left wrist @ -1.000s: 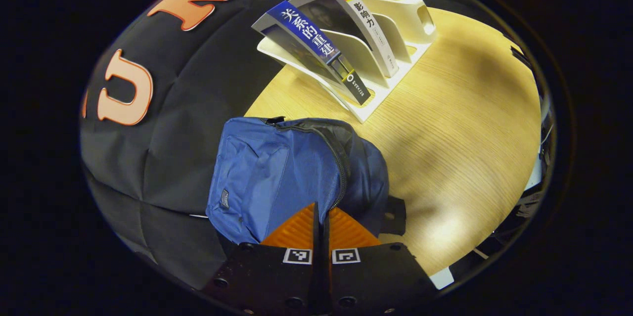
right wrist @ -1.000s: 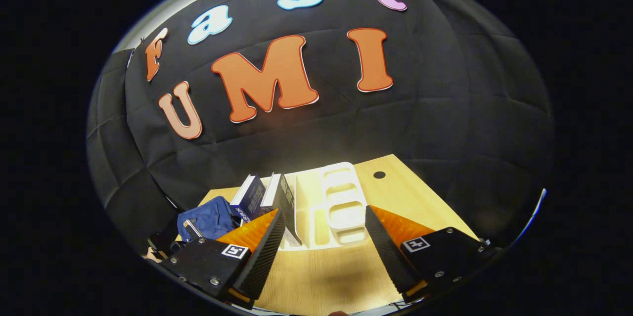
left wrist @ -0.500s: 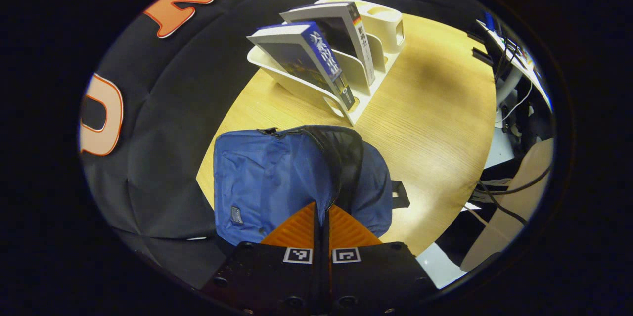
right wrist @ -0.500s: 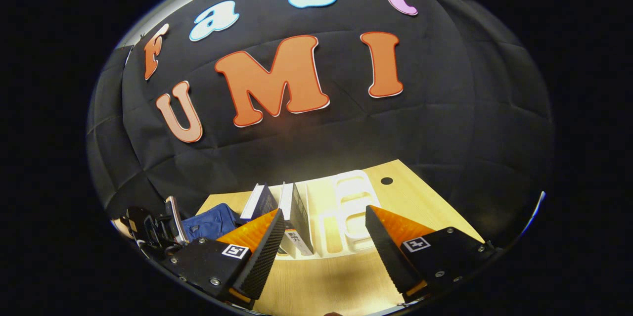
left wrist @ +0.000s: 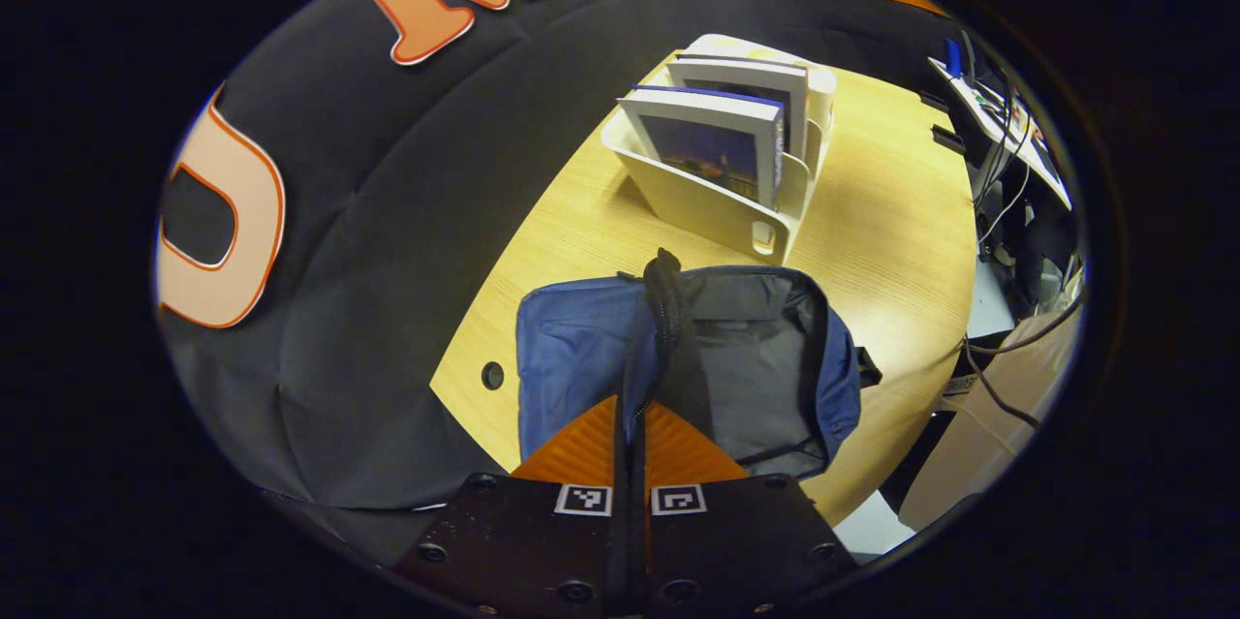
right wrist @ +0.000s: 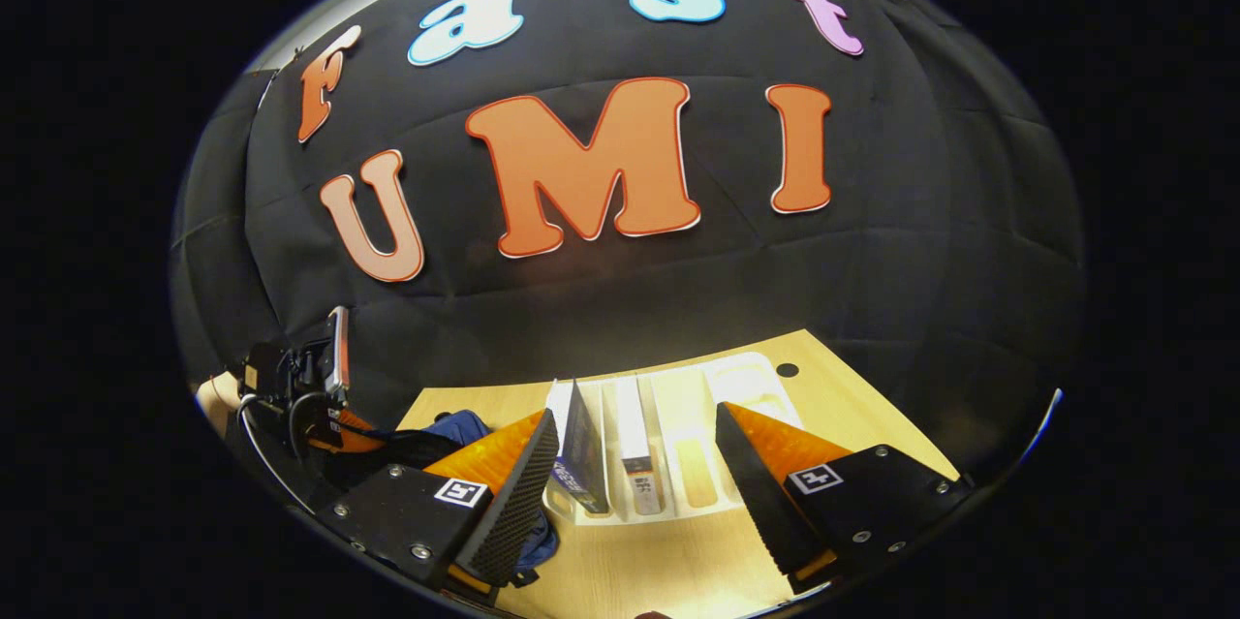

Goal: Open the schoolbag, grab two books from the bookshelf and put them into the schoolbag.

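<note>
The left tool (left wrist: 630,420) is pinched tight on the zipper edge of the blue schoolbag (left wrist: 572,357), holding its flap up so the grey lining (left wrist: 756,367) shows. The bag lies on the wooden surface (left wrist: 901,241), near side; just beyond it the white bookshelf (left wrist: 697,202) holds two books (left wrist: 712,139) upright. The right tool (right wrist: 630,464) hangs wide open and empty, facing the rack. To do this well, keep the flap lifted high and steady, mouth gaping, so a book can slide in without snagging.

Right tongs (right wrist: 630,464) agape above the table (right wrist: 678,571), two books (right wrist: 635,445) upright in the bookshelf (right wrist: 693,464) beyond.
</note>
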The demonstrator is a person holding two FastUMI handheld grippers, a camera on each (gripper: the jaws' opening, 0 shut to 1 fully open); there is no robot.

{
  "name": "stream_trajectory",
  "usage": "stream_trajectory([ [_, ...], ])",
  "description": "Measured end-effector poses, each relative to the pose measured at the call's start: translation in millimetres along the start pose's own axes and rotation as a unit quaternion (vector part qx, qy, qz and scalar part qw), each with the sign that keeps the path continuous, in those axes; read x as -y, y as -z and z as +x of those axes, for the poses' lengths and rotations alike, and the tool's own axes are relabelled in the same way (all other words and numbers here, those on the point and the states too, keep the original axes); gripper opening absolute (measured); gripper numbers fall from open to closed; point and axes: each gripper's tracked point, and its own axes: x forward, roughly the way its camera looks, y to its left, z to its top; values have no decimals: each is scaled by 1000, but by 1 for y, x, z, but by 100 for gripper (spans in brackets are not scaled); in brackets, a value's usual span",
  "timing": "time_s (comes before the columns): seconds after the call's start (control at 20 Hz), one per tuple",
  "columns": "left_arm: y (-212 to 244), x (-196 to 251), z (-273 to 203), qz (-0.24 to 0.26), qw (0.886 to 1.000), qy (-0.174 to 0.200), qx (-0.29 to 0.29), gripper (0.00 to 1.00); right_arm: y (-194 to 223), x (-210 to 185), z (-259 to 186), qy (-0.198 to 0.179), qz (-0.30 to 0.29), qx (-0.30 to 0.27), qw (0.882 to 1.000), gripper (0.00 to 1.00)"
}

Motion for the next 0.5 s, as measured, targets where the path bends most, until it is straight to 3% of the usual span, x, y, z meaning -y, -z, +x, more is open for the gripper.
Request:
stream_trajectory([
  [0.2,10,-32,16,-25,1000,6,15,1,-17,-14,14,34,-47,-9,998,97],
  [0.4,16,-49,26,-52,998,-5,36,1,-13,-45,33,28,-65,-70,995,97],
  [0.5,18,-50,28,-65,997,-5,45,1,-4,-69,49,2,-79,-113,990,97],
])
